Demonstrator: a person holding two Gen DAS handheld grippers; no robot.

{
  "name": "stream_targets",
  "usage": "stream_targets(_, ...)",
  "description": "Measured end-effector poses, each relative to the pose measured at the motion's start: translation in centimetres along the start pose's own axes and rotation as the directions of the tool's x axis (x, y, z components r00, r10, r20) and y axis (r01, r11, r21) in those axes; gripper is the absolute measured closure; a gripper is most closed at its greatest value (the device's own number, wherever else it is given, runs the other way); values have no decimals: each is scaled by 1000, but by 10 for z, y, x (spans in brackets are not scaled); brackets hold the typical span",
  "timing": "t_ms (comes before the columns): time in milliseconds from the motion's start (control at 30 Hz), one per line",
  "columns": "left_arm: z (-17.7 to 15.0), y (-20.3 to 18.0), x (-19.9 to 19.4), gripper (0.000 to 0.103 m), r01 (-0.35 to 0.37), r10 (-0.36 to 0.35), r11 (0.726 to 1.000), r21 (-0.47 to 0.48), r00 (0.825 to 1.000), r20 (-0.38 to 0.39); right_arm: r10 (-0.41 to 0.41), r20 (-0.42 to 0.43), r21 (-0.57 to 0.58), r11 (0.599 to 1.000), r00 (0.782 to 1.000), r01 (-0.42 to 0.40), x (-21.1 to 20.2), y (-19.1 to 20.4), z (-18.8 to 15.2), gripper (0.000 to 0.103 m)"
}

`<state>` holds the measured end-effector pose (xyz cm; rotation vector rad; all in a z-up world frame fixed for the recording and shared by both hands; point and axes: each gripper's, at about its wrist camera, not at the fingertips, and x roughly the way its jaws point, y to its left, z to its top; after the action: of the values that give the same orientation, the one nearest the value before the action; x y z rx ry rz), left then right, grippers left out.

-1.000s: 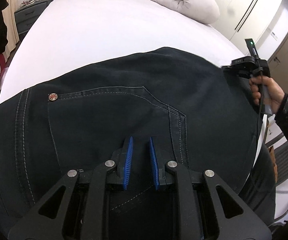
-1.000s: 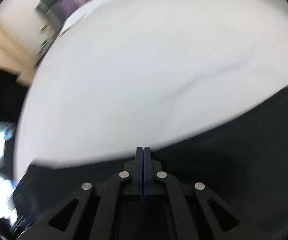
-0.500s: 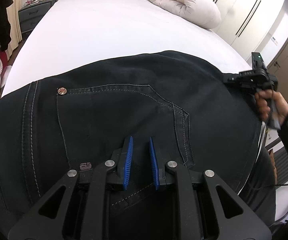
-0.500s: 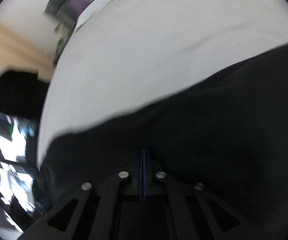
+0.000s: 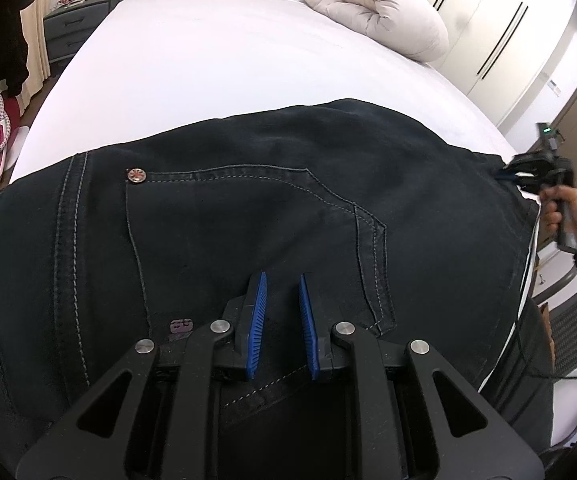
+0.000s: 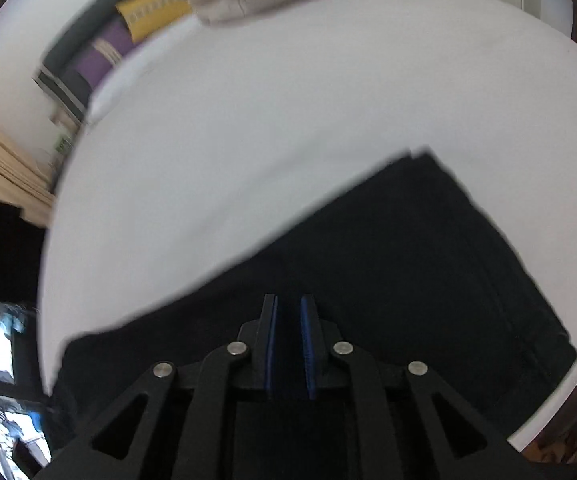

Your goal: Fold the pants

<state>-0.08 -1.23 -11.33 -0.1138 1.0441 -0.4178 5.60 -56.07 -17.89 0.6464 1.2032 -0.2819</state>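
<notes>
Pants [image 5: 248, 216] lie flat across the bed [image 5: 216, 64], seat up. Landmark: rivet [image 5: 136, 175]. Right of and below it, your left tool [image 5: 280, 316] grips a fabric pinch, narrow. Far right, right tool [image 6: 288, 344] has just been opening, nothing visibly between. Step: release after a fold, likely. Next: regrasp hem.

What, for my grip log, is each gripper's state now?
Left gripper: closed on dark denim pants.
Right gripper: open, jaws just opening, nothing clamped.
</notes>
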Motion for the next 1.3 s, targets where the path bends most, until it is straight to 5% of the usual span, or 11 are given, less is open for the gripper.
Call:
stream_targets(267, 4, 0, 0, 86, -24, 24, 1000, -15, 1000, -8, -35, 117, 133, 991, 993, 19, 20, -40, 68, 103)
stream_targets(400, 2, -1, 0, 86, -23, 23, 1000, -19, 1000, -1, 25, 240, 187, 980, 970, -72, -26, -27, 39, 81)
stream_targets(600, 0, -4, 1, 86, -29, 29, 1000, -10, 1000, 2, 159, 127, 75, 983, 979, -169, -26, -28, -5, 66)
stream_targets(700, -1, -4, -1, 86, -35, 35, 999, -10, 999, 5, 182, 164, 222, 951, 969, -216, -3, -75, 0, 103)
stream_targets(767, -2, -6, -2, 86, -43, 43, 999, -3, 999, 8, 217, 207, 297, 915, 954, -273, -5, -88, 2, 103)
stream_targets(833, -3, -7, -3, 86, -50, 50, 999, 11, 999, 10, 106, 238, 287, 942, 965, -174, -24, -86, -2, 103)
stream_targets(900, -4, -10, -5, 86, -60, 59, 998, 23, 998, 15, 66, 269, 258, 956, 961, -138, -44, -70, -5, 70)
stream_targets(967, -7, -11, -7, 86, -69, 68, 997, 33, 997, 20, 160, 293, 243, 941, 943, -235, -62, -58, -24, 58)
stream_targets(1167, -14, -9, -17, 86, -66, 66, 998, 21, 998, 24, 601, -3, 107, 795, 799, -597, -28, 57, -111, 58)
stream_targets(1233, -18, -8, -21, 86, -60, 60, 998, 20, 998, 25, 592, -102, 130, 805, 799, -579, 1, 83, -130, 61)
stream_targets(1300, -24, -4, -29, 86, -51, 51, 999, 11, 998, 22, 521, -88, 93, 853, 849, -513, 8, 84, -134, 93)
